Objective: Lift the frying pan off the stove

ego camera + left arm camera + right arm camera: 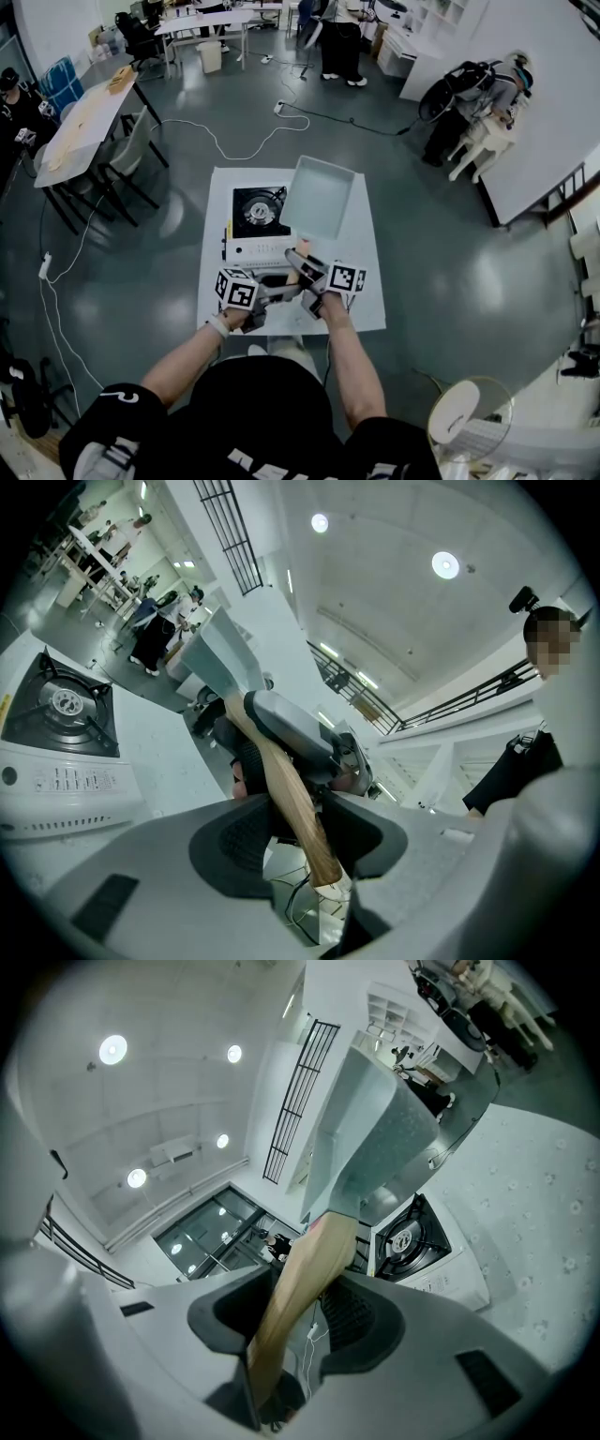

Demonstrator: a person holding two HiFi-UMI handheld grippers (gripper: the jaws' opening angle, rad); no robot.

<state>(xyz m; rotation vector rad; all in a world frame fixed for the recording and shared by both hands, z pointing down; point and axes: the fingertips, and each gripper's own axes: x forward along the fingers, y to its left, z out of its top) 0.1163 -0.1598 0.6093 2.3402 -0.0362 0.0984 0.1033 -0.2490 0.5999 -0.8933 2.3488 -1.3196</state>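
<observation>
The frying pan (319, 195) is square and pale grey with a wooden handle (300, 251). It hangs tilted in the air, over the right edge of the stove (258, 220) and beyond it. Both grippers meet at the handle: my left gripper (279, 287) from the left, my right gripper (306, 273) from the right. In the left gripper view the handle (292, 803) runs slantwise between the jaws of my left gripper (298, 841), up to the pan (217, 653). In the right gripper view my right gripper (295, 1321) is shut on the handle (302, 1283) below the pan (375, 1138).
The stove is a white single-burner unit on a white table (361, 300); its black burner (61, 710) is bare. A cable (225, 145) loops on the floor beyond. Desks and chairs (89, 141) stand at the left, people at the back and right, a fan (464, 417) at lower right.
</observation>
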